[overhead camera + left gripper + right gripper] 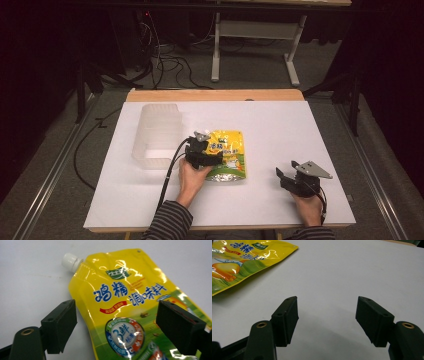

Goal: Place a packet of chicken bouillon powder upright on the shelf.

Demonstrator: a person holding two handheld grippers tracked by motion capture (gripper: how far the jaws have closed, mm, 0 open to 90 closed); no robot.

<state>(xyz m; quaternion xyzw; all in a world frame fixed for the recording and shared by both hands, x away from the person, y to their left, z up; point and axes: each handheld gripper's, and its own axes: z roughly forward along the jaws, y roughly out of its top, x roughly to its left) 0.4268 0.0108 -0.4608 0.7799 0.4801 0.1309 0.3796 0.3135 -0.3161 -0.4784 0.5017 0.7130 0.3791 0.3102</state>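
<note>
A yellow spouted pouch (230, 152) with blue lettering lies flat on the white table (280, 120). In the left gripper view the pouch (120, 290) points its white cap (70, 261) away to the upper left. My left gripper (204, 149) hangs over the pouch's left part, and its jaws (116, 307) stand wide apart: one beside the pouch's left edge, the other above its printed face, neither pressing on it. My right gripper (286, 172) rests open near the table's front right, with bare table between its jaws (327, 301). The pouch (237, 257) lies off to its upper left.
A clear ribbed plastic container (155, 135) stands on the table just left of the pouch. A wooden strip (215, 95) runs along the table's far edge. Cables and a table frame (255, 45) lie on the floor beyond.
</note>
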